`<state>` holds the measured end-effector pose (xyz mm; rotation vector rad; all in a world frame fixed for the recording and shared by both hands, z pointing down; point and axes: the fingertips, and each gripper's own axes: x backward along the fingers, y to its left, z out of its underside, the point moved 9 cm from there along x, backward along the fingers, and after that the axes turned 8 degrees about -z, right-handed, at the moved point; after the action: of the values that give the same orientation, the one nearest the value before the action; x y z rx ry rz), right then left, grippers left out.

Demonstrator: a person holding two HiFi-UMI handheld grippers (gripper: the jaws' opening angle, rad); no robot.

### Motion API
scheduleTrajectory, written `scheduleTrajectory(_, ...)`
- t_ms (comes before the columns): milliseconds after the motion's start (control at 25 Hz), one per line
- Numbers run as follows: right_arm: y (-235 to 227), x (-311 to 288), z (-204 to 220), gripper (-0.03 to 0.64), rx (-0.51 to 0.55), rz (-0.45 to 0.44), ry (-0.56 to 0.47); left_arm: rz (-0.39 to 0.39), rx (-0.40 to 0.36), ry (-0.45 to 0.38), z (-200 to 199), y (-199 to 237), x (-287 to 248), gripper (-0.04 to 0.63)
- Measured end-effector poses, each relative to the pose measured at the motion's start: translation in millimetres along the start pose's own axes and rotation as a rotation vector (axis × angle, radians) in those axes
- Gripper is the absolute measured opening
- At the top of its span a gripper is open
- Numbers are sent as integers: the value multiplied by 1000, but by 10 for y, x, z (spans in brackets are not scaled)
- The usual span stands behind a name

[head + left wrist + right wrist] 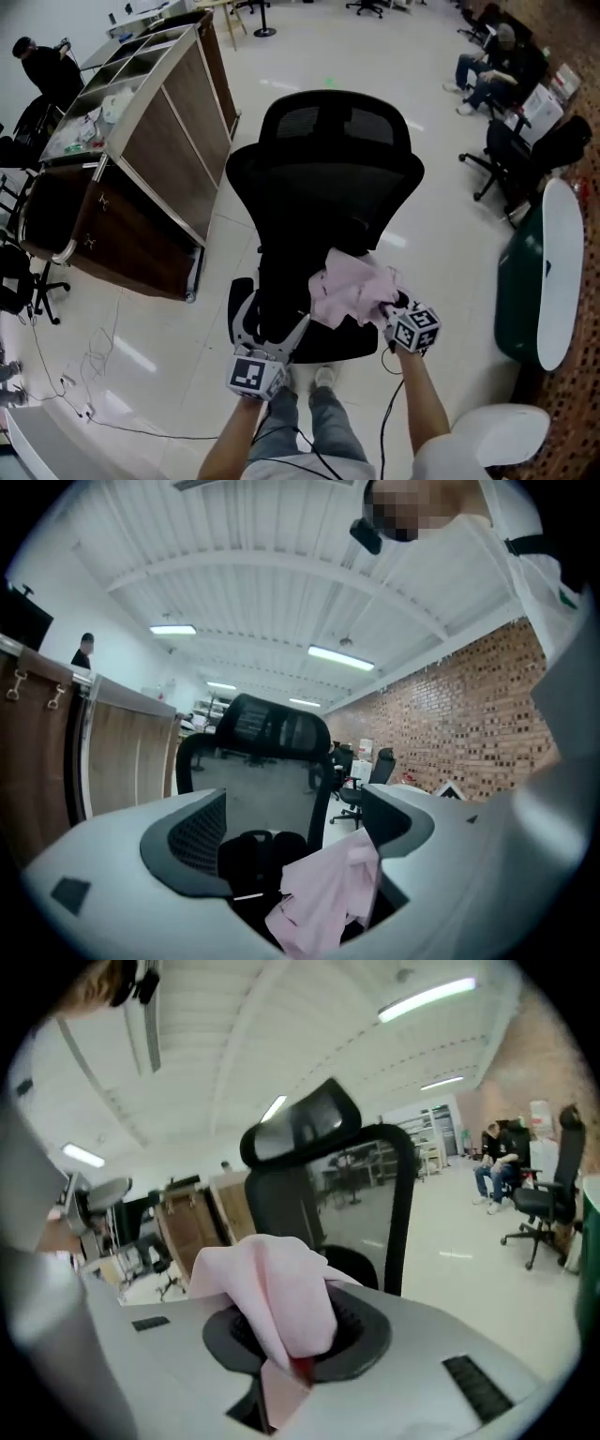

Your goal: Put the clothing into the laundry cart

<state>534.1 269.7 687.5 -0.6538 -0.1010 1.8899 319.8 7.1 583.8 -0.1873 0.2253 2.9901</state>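
Over a black office chair (323, 178), the right gripper (386, 305) is clamped tight on a pink garment (352, 286), which is bunched above the seat's front edge, clear of the cushion. The left gripper (272, 328) is just beside it with its jaws apart, gripping nothing, the cloth near its right jaw. A wood-panelled cart (169, 141) stands well apart, beyond the chair's left side.
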Motion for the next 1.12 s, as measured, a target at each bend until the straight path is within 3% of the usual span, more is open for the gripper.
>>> scheduleTrajectory(120, 153, 502, -357, 92, -101, 31, -221, 11, -25, -28, -290, -46, 119, 428)
scheduleTrajectory(280, 306, 1103, -643, 92, -138, 105, -394, 5, -43, -73, -541, -30, 319, 428)
scheduleTrajectory(480, 222, 1944, -489, 91, -256, 188, -679, -2, -32, -129, -866, -73, 510, 428)
scheduleTrajectory(560, 134, 2249, -390, 91, -279, 226, -745, 5, -41, -152, -959, -117, 550, 428)
scheduleTrajectory(640, 157, 2433, -338, 91, -265, 237, -749, 9, -36, -173, -1025, -164, 584, 428)
scheduleTrajectory(800, 380, 2625, -472, 91, -186, 148, -847, 27, -27, -215, -1138, -296, 578, 428)
scheduleTrajectory(960, 542, 2969, -949, 91, -61, 70, -955, 41, -36, -239, -1220, -416, 579, 428)
scheduleTrajectory(1120, 766, 3217, -1522, 91, 54, 8, -979, 51, -36, -258, -1274, -529, 596, 428)
